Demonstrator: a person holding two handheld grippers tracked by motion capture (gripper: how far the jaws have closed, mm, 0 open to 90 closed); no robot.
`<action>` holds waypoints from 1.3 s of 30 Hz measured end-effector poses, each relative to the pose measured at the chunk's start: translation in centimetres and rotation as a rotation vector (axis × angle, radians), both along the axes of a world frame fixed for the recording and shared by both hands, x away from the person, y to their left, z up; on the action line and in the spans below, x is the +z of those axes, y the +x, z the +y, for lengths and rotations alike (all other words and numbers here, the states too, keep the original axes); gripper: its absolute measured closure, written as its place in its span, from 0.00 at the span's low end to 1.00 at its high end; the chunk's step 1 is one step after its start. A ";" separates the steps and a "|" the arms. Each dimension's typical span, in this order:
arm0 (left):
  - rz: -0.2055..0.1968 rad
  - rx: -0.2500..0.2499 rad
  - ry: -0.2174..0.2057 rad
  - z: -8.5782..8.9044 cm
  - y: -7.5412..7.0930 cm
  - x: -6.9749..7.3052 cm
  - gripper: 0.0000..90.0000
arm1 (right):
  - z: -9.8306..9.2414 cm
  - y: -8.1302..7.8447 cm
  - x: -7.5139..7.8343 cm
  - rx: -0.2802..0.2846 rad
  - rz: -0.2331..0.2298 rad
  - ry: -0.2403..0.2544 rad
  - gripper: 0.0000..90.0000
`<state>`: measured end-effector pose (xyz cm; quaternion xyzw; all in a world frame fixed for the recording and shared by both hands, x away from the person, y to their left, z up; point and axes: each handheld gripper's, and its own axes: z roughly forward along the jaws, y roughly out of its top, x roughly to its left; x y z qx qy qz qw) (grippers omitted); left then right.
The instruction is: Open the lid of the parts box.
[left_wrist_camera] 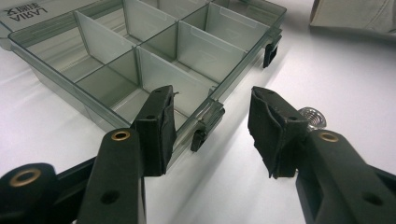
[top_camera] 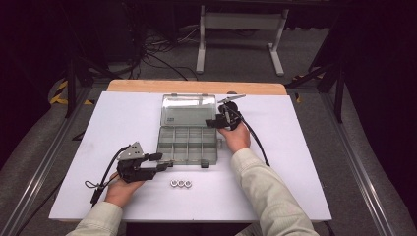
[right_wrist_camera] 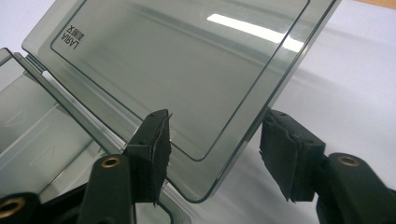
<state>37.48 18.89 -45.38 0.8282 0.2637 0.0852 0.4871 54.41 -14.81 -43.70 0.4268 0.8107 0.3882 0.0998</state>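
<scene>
A smoke-grey clear organiser box (top_camera: pixel 159 142) lies open in the middle of the table, its lid (top_camera: pixel 189 109) folded back flat, its compartments bare. My left gripper (top_camera: pixel 165 161) is at the box's front left corner. In the left gripper view my left gripper (left_wrist_camera: pixel 211 98) stands open around a black latch (left_wrist_camera: pixel 201 135) on the front wall (left_wrist_camera: pixel 233 79). My right gripper (top_camera: pixel 208 123) is at the lid's right edge. In the right gripper view my right gripper (right_wrist_camera: pixel 217 119) has the lid's corner (right_wrist_camera: pixel 205 182) between its pads, open, with a gap at the right pad (right_wrist_camera: pixel 285 154).
Three metal nuts (top_camera: pixel 180 183) lie in a row on the white tabletop (top_camera: pixel 295 162) just in front of the box; one nut (left_wrist_camera: pixel 312 116) shows behind my left gripper's right jaw. A second latch (left_wrist_camera: pixel 271 51) sits farther along the front wall. Cables trail from both grippers.
</scene>
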 end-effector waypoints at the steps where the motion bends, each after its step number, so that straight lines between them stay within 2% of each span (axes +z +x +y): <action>1: 0.000 0.002 0.001 0.0 0.0 0.0 0.57 | 0.0 0.0 0.0 -0.007 0.004 0.002 0.45; 5: -0.002 0.000 0.002 0.0 0.0 0.0 0.57 | -0.1 0.1 -0.2 -0.018 0.015 0.011 0.43; 11: -0.029 0.015 0.033 -0.1 -0.1 0.0 0.57 | -0.1 0.0 -0.3 -0.023 0.023 0.012 0.41; 21: -0.020 0.013 0.026 -0.3 -0.1 0.0 0.52 | -0.1 -0.2 -0.1 -0.025 0.012 0.005 0.41; 23: -0.030 0.030 0.032 -0.3 -0.3 0.2 0.48 | 0.0 -0.4 0.4 -0.027 -0.014 -0.002 0.40; 24: -0.035 0.040 0.033 -0.2 -0.4 0.3 0.44 | 0.2 -0.8 1.0 -0.021 -0.046 -0.016 0.39; 26: -0.044 0.057 0.028 -0.1 -0.5 0.5 0.42 | 0.3 -0.9 1.2 -0.019 -0.056 -0.017 0.38; 30: -0.047 0.090 0.010 0.9 -0.7 1.2 0.41 | 0.5 -2.0 2.5 0.009 -0.108 -0.025 0.37; 32: -0.030 0.099 0.008 1.4 -0.6 1.2 0.41 | 0.4 -2.6 3.0 0.023 -0.119 -0.020 0.36; 35: 0.033 0.107 0.034 1.8 -0.3 0.8 0.42 | 0.2 -3.5 3.7 0.040 -0.125 -0.005 0.35; 37: 0.090 0.096 0.071 1.8 0.1 0.3 0.42 | -0.1 -4.2 4.2 0.048 -0.134 0.005 0.35; 39: 0.116 0.084 0.098 1.5 0.3 0.0 0.43 | -0.5 -4.8 4.7 0.055 -0.142 0.016 0.35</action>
